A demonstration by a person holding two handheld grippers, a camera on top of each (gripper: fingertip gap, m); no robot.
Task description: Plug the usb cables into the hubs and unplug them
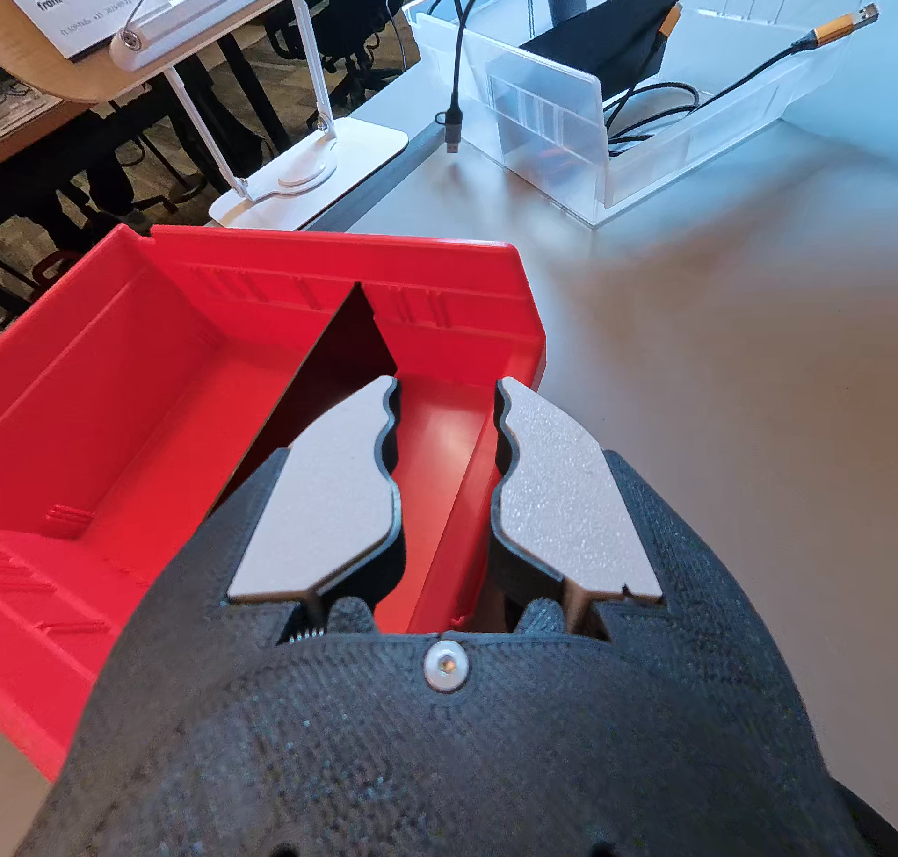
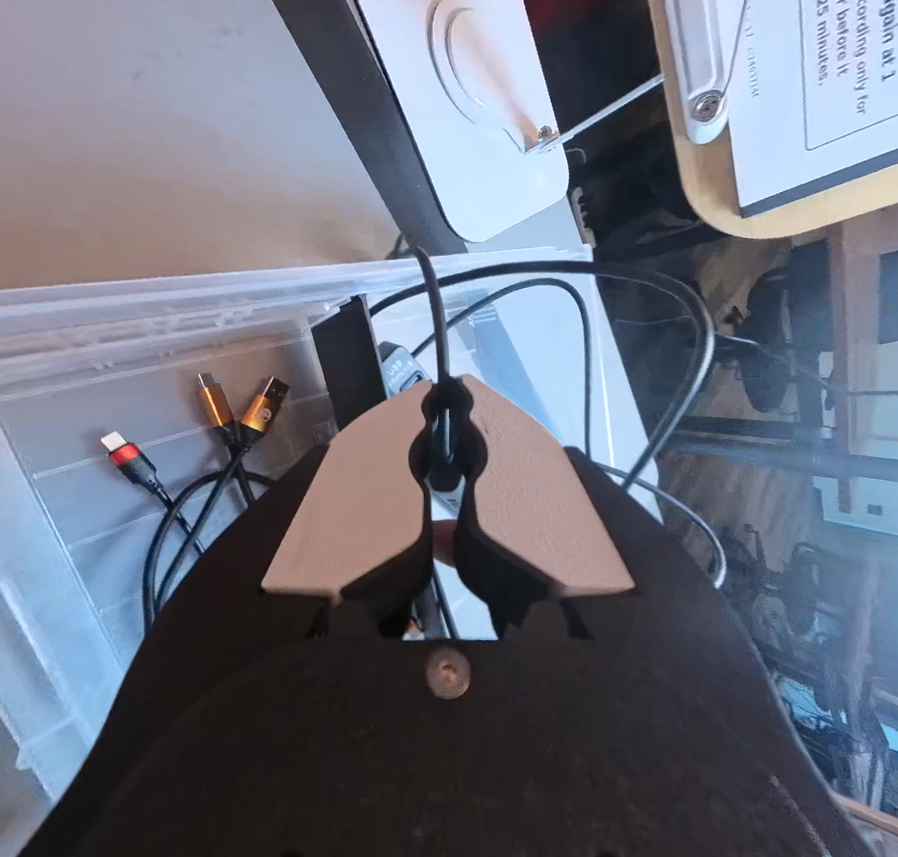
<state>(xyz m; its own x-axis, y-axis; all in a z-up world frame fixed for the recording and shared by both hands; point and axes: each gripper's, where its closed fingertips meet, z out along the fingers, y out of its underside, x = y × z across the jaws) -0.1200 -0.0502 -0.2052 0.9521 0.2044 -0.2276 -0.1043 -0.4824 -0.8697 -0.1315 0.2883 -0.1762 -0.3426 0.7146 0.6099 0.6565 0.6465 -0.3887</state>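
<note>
My left gripper (image 1: 447, 387) is open and empty, low over the right compartment of a red bin (image 1: 146, 396) split by a black divider (image 1: 350, 348). My right gripper (image 2: 447, 384) is shut on a black usb cable (image 2: 435, 309) inside a clear bin (image 2: 146, 309). A grey-white piece shows between its jaws. A grey hub (image 2: 401, 365) lies just beyond its fingertips beside a black divider (image 2: 347, 357). Two orange plugs (image 2: 216, 404) and a red plug (image 2: 124, 455) lie in the left compartment. In the left wrist view the clear bin (image 1: 549, 119) stands far right, with a black plug (image 1: 453, 127) hanging over its side.
A white stand base (image 1: 311, 173) sits at the table's far edge, holding a wooden board with a printed sheet (image 1: 73, 3). An orange-tipped cable (image 1: 836, 27) rests on the clear bin's rim. Pale table surface (image 1: 680, 396) lies between the two bins. Office chairs and floor lie beyond the edge.
</note>
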